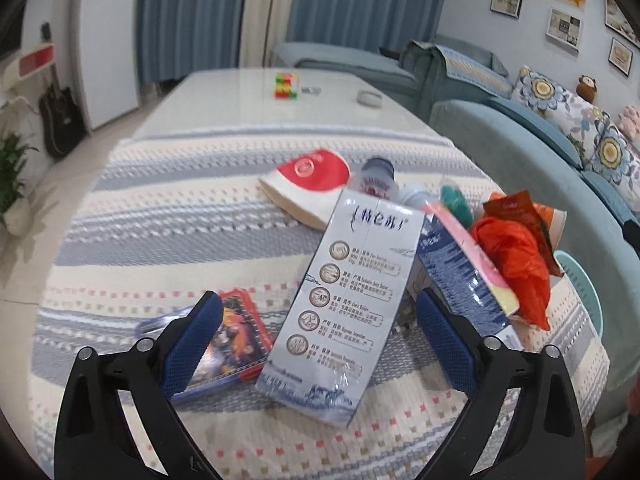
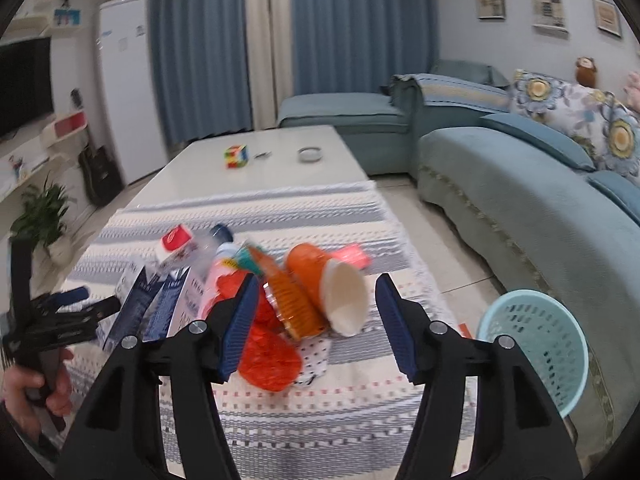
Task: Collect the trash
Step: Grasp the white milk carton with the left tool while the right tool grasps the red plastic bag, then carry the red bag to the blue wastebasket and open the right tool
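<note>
Trash still piled on the table (image 2: 280,140), basket (image 2: 536,344) apparently empty.
Both grippers, left gripper (image 1: 316,320) and right gripper (image 2: 316,316), hover spread wide, holding nothing; the milk carton (image 1: 344,304) and paper cup (image 2: 344,296) remain uncollected.

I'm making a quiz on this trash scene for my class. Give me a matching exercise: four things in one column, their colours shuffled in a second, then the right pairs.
Things:
1. basket
2. crumpled plastic bag
3. milk carton
4. paper cup

Colours:
A. orange outside, white inside
B. pale blue and white with printed text
C. light turquoise
D. bright red-orange

Pairs: 1-C, 2-D, 3-B, 4-A
</note>
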Action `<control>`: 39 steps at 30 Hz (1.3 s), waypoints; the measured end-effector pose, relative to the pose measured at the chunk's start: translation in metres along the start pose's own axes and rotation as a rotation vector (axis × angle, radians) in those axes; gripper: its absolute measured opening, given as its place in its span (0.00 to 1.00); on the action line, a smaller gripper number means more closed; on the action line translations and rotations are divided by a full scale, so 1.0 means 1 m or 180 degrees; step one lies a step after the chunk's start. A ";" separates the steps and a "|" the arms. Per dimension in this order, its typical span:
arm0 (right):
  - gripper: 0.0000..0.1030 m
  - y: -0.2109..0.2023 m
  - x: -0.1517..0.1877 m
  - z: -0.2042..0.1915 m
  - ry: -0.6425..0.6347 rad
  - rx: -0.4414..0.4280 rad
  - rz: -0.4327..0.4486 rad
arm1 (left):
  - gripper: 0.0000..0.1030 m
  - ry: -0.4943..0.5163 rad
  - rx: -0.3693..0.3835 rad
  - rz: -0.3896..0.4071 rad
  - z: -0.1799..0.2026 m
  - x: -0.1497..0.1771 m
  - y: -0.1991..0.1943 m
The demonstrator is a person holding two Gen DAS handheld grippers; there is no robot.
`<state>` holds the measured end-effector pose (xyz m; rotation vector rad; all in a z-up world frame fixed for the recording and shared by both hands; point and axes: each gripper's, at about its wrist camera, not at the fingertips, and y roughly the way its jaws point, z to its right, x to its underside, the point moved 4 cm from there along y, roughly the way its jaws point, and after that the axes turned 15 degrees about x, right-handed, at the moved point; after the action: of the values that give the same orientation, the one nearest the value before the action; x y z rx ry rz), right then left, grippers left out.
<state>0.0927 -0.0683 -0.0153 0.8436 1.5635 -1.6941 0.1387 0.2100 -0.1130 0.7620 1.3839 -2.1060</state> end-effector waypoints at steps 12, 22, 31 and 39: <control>0.55 0.070 0.029 -0.060 -0.0277 -0.0362 -0.0493 | 0.57 -0.0150 0.0320 -0.0285 -0.004 0.006 0.044; 0.67 0.096 0.035 -0.079 -0.0355 -0.0360 -0.0568 | 0.51 -0.0213 0.0292 -0.0059 -0.004 0.006 0.027; 0.16 0.086 0.029 -0.071 -0.0325 -0.0390 -0.0495 | 0.50 -0.0066 0.0222 0.0134 0.010 0.003 0.005; 0.06 0.019 0.003 -0.038 -0.0197 -0.0571 -0.0109 | 0.50 0.0192 0.0382 0.0417 0.064 -0.019 -0.044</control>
<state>0.1078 -0.0315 -0.0310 0.6709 1.6672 -1.5609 0.1110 0.1679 -0.0508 0.9454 1.2116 -2.0932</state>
